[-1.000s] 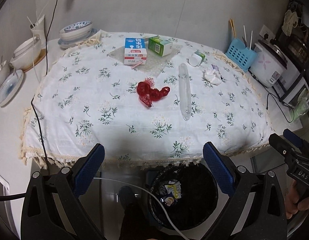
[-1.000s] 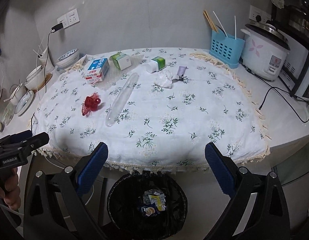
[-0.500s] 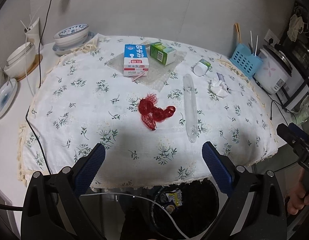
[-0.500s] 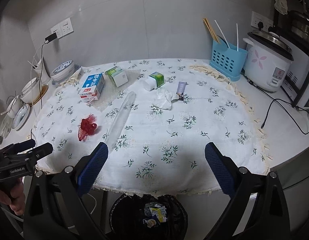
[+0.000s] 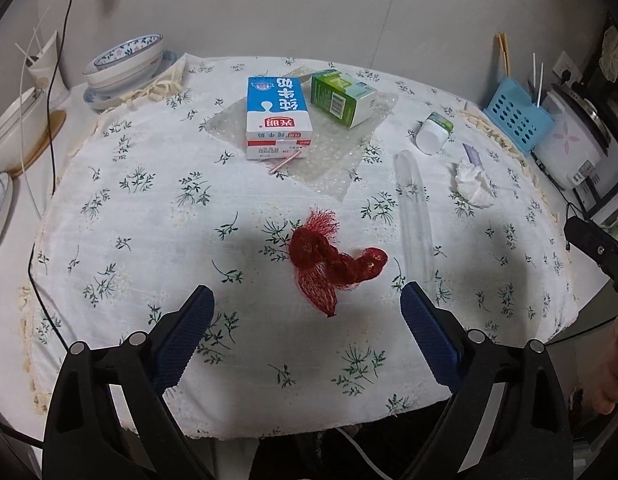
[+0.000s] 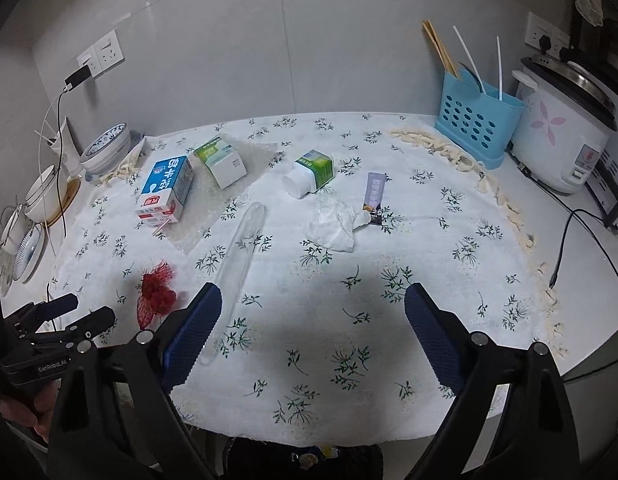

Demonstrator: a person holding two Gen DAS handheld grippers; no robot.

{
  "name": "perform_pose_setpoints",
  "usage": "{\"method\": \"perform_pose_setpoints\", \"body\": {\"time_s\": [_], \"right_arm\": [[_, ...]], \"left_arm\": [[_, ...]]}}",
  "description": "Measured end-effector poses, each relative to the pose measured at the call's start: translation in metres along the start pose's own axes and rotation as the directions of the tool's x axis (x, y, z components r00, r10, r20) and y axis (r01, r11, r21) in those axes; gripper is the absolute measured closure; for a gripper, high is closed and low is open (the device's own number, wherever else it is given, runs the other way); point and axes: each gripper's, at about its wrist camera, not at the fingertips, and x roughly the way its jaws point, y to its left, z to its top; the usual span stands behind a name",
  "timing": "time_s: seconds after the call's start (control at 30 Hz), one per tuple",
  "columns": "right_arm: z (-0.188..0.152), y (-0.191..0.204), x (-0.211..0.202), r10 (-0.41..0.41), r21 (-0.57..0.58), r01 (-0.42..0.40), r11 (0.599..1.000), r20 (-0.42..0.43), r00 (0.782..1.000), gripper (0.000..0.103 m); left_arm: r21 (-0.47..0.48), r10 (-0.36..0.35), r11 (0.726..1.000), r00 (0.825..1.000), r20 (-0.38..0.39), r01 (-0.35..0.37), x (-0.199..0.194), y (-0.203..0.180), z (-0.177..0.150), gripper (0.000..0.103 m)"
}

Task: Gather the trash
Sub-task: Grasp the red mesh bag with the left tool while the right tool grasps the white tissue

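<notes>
Left wrist view: looks down and forward over the near table edge, along its own spread blue fingers (image 5: 427,332). Red mesh bag (image 5: 333,262) sits close, just ahead at 12 o'clock; blue milk carton (image 5: 277,118) further on at 12; rice cooker (image 5: 577,142) far at 2.

Right wrist view: set further right, a bit higher and further back, facing the back wall. Crumpled tissue (image 6: 335,226) at 12, rice cooker (image 6: 561,140) at 2, mesh bag (image 6: 157,292) low at 9.

Shared: flowered tablecloth (image 5: 157,216) (image 6: 429,248), carton (image 6: 165,188), clear tube (image 5: 413,212) (image 6: 239,256). Each view catches the other gripper at its frame edge.
</notes>
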Motion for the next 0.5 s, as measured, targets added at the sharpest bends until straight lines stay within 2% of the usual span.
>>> {"method": "perform_pose_setpoints", "body": {"time_s": [0.23, 0.5], "right_arm": [[0.023, -0.002, 0.043, 0.0, 0.013, 0.001, 1.0, -0.056, 0.998, 0.022], [0.048, -0.012, 0.094, 0.005, 0.046, 0.0, 0.999, -0.118, 0.993, 0.03]], "left_arm": [[0.004, 0.009, 1.0, 0.998, -0.057, -0.009, 0.039, 0.003, 0.016, 0.016], [0.022, 0.031, 0.999, 0.992, -0.124, -0.028, 0.071, 0.0, 0.025, 0.028]]}}
